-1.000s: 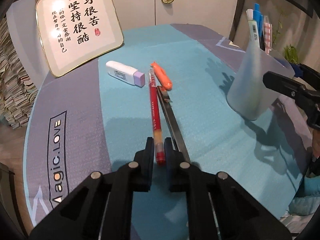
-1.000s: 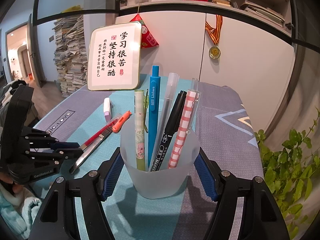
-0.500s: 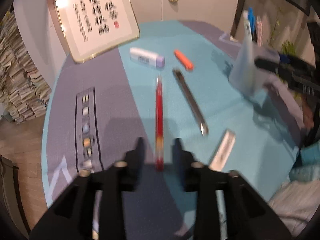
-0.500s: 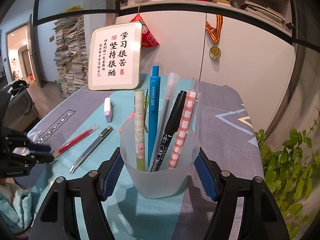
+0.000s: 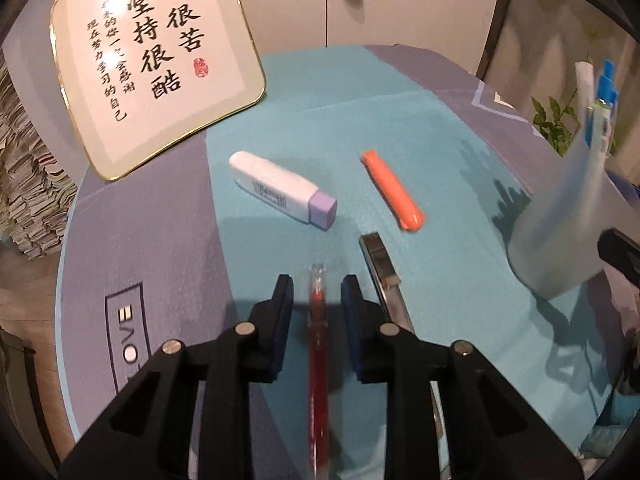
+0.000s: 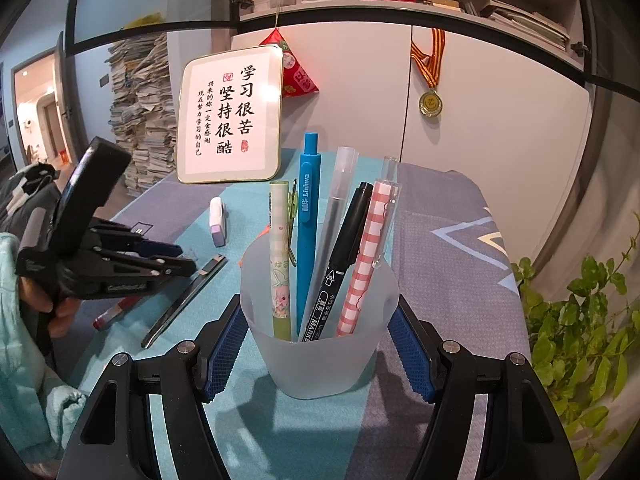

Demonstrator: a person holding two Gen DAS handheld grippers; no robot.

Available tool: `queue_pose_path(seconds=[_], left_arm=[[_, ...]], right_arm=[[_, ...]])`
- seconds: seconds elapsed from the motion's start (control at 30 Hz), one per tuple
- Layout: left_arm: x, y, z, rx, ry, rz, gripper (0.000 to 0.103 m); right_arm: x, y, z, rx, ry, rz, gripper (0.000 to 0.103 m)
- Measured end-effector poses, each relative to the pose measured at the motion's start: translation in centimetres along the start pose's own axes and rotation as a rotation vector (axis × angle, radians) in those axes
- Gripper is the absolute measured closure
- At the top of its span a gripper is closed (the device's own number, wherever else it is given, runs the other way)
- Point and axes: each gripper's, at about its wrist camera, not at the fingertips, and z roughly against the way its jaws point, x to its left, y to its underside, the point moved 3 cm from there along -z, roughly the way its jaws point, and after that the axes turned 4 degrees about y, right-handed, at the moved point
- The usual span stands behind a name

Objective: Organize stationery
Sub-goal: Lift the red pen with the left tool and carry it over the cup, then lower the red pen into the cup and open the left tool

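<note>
Left gripper (image 5: pixel 316 300) is closing again around the red pen (image 5: pixel 318 360) after re-gripping farther up — pads not yet touching. Right gripper (image 6: pixel 316 344) is clamping the cup (image 6: pixel 320 340), awaiting the pen.

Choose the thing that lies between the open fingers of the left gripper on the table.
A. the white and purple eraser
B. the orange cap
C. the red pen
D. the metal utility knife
C. In the left wrist view the red pen runs straight up the gap of the left gripper, its fingers clear of it on both sides; the utility knife lies just outside the right finger, and the cap and eraser lie farther off.
</note>
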Motion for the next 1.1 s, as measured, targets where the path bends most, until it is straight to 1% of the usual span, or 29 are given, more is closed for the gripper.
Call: queue_pose_path(seconds=[0.03, 0.1, 0.13, 0.23, 0.27, 0.47, 0.63, 0.7, 0.77, 0.9, 1.0, 1.1], left_arm=[[-0.1, -0.1, -0.1, 0.004, 0.008, -0.001, 0.094], [-0.3, -0.2, 0.0, 0.017, 0.010, 0.002, 0.095], [-0.3, -0.2, 0.2, 0.009, 0.006, 0.000, 0.095], [-0.7, -0.4, 2.9, -0.060, 0.028, 0.010, 0.095], [-0.9, -0.7, 4.3, -0.095, 0.038, 0.012, 0.095], [-2.4, -1.3, 10.9, -0.258, 0.049, -0.024, 0.095], [-3.6, -2.0, 14.1, -0.346, 0.065, -0.033, 0.095], [-4.2, -2.5, 15.1, -0.374, 0.097, -0.034, 0.095], [-5.0, -3.0, 16.2, -0.404, 0.148, -0.032, 0.095], [-7.1, -4.6, 18.7, -0.474, 0.214, -0.062, 0.095], [-9.1, -6.0, 20.1, -0.523, 0.237, -0.101, 0.095], [-10.7, -6.8, 20.4, -0.536, 0.262, -0.129, 0.095]], right_arm=[[0.0, 0.0, 0.0, 0.000, 0.000, 0.001, 0.032], [0.0, 0.0, 0.0, 0.002, 0.000, 0.000, 0.032], [0.0, 0.0, 0.0, 0.002, -0.001, -0.001, 0.032], [0.0, 0.0, 0.0, 0.001, -0.001, 0.000, 0.032], [0.0, -0.1, 0.0, 0.001, 0.000, 0.000, 0.032], [0.0, 0.0, 0.0, 0.002, 0.002, 0.000, 0.032], [0.1, 0.1, 0.1, 0.003, 0.001, -0.001, 0.032], [0.1, 0.1, 0.1, 0.002, 0.002, 0.000, 0.032], [0.0, 0.0, 0.0, 0.002, 0.002, 0.001, 0.032], [0.0, 0.0, 0.1, 0.004, 0.005, 0.004, 0.032], [-0.1, -0.1, 0.1, 0.005, 0.004, 0.003, 0.032], [-0.1, -0.1, 0.1, 0.005, 0.002, 0.002, 0.032]])
